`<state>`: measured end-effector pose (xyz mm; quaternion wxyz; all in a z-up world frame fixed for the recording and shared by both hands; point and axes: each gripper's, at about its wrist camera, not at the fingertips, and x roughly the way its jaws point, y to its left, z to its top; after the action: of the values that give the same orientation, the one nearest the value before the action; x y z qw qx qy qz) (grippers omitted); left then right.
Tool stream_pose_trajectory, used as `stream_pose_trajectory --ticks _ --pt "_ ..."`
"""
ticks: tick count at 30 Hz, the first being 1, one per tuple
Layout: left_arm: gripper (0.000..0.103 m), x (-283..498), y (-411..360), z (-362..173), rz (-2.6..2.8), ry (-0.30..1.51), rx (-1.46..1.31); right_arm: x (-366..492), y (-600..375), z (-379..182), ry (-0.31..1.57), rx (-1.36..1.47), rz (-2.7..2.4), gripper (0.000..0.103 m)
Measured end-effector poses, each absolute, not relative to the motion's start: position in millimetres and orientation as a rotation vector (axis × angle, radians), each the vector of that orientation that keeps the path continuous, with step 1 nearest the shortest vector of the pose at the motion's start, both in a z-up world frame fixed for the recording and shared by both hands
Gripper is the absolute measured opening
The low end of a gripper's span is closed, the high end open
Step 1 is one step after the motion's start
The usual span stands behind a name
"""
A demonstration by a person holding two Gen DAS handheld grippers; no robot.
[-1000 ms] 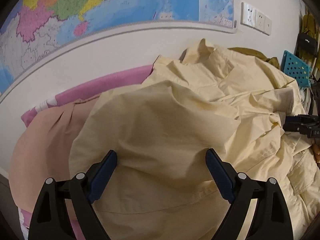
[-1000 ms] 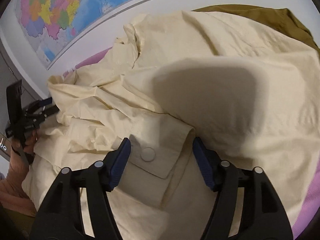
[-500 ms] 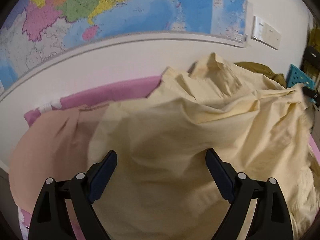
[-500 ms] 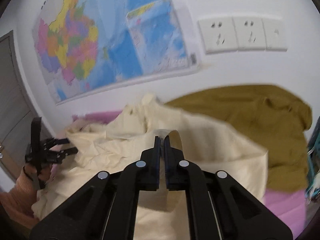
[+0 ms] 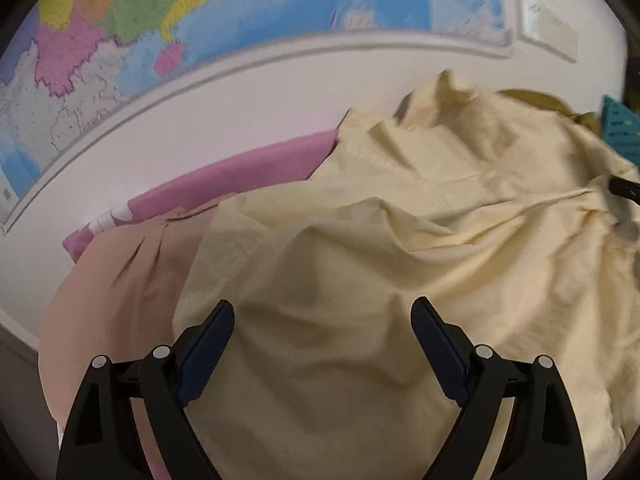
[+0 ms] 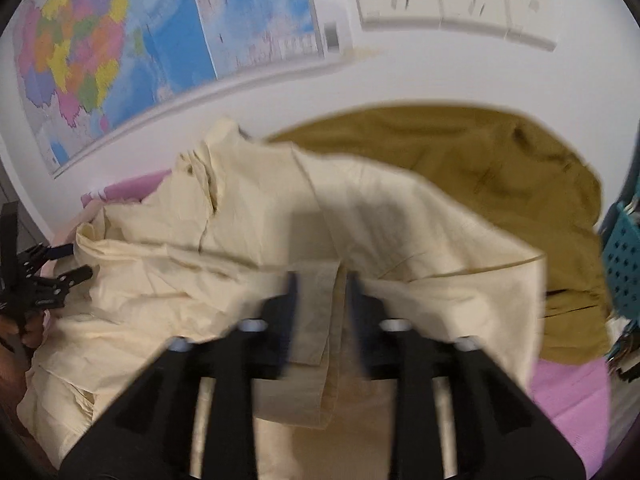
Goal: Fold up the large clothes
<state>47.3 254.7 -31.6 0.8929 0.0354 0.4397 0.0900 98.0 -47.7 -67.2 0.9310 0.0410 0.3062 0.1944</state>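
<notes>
Cream shirt [image 6: 248, 248] lay crumpled mid-bed, olive garment [image 6: 480, 168] at its 2 o'clock. Right gripper [image 6: 320, 284] jaws were opening, a fabric strip between them, pads off it, likely dropping a fold. Left gripper [image 5: 322, 316] gaped empty over the near hem, staged to grab.

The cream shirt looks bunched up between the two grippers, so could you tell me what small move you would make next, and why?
Probably let the right gripper finish opening and draw back clear of the cream shirt. Its jaws are opening with a flap of cloth between them. The shirt lies crumpled, and the left gripper stands open above the fabric, gripping nothing, so a fresh hold on an edge seems needed.
</notes>
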Motion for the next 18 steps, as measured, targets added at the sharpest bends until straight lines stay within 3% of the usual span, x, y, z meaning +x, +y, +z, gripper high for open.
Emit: stream_pose_trajectory --ticks 5,11,14,18 --pt "0.087 17 234 -18 0.05 0.889 0.079 53 -27 -49 0.561 -0.009 0.56 0.035" --pt "0.087 39 224 -49 0.096 0.98 0.169 77 14 -88 0.714 -0.113 0.596 0.03" --pt "0.087 46 236 -53 0.136 0.995 0.122 92 10 -100 0.766 -0.081 0.583 0.022" --pt "0.087 23 255 -31 0.152 0.936 0.039 74 2 -82 0.724 -0.071 0.595 0.034"
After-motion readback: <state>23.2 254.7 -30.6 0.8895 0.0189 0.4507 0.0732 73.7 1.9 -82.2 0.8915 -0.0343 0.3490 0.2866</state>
